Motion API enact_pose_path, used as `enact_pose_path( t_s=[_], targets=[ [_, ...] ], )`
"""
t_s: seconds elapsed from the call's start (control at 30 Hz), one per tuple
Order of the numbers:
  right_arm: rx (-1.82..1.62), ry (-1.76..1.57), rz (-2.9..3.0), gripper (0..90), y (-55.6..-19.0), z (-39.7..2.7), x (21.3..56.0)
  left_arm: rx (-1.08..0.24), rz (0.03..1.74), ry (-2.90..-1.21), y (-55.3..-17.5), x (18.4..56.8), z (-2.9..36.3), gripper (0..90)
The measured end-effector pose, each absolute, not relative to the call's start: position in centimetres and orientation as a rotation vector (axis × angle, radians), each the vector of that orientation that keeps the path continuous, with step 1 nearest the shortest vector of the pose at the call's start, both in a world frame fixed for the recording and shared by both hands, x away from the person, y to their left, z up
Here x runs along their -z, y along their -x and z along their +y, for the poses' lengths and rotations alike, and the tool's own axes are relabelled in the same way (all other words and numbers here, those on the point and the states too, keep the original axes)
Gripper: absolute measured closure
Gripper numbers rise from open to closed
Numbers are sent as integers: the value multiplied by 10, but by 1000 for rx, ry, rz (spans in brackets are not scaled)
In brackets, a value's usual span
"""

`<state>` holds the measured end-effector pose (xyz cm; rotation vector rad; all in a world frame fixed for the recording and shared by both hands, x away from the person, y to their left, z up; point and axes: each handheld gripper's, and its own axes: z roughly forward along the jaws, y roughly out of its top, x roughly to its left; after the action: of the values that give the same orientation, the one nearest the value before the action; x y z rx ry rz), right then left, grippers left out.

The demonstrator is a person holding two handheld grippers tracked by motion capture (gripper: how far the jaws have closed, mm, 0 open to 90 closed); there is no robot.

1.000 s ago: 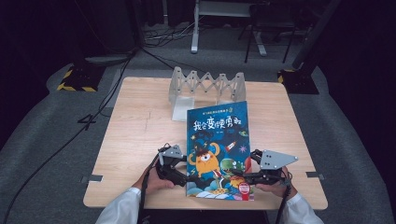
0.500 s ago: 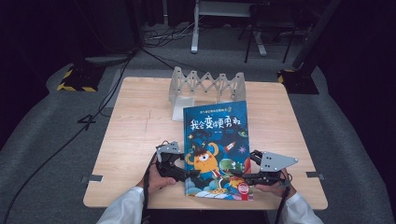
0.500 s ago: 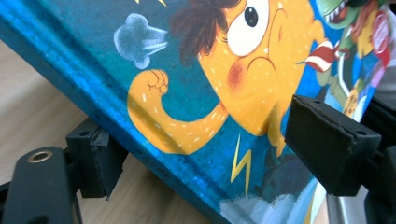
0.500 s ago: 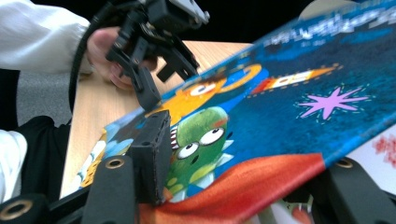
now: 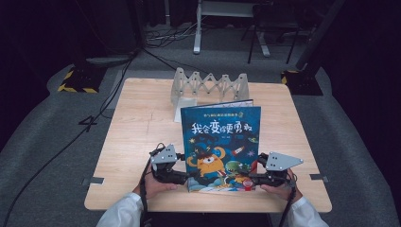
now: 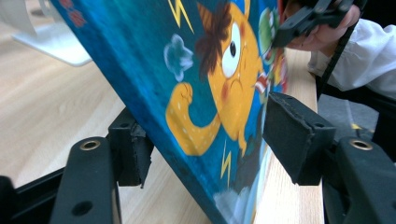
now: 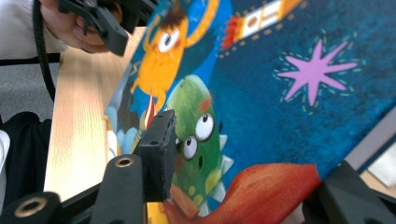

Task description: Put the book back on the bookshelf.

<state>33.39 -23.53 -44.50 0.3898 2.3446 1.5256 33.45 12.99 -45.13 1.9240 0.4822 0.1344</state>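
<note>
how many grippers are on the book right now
2. The left gripper is at the book's lower left edge, its jaws just closing around the cover. The right gripper is at the lower right corner, also closing on it.

book: far edge tilted higher | left gripper: jaws closing, apparently around it

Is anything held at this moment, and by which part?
The picture book, tilted up off the table: the right claw grips its lower right corner. The left claw has been closing around its lower left edge, with a gap at one pad.
</note>
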Motion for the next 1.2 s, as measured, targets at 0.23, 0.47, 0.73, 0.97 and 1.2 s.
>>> enact_pose_path(
  t_s=[0.23,0.47,0.73,0.97,1.2],
  targets=[
    [-1503,-414,2323,561,-329,-247,451,-232,436,-1922,-327,441,115,424],
    [-1501,-422,2307,564,-322,-252,452,-259,382,-1926,-324,439,105,572],
    [-1442,-448,2305,605,-308,-269,457,-290,313,-1926,-313,434,102,682],
    [-1486,-510,2281,549,-309,-286,452,-257,250,-1922,-312,433,95,771],
    [-1609,-610,2162,534,-312,-311,441,-261,225,-1925,-309,433,88,825]
  ],
)
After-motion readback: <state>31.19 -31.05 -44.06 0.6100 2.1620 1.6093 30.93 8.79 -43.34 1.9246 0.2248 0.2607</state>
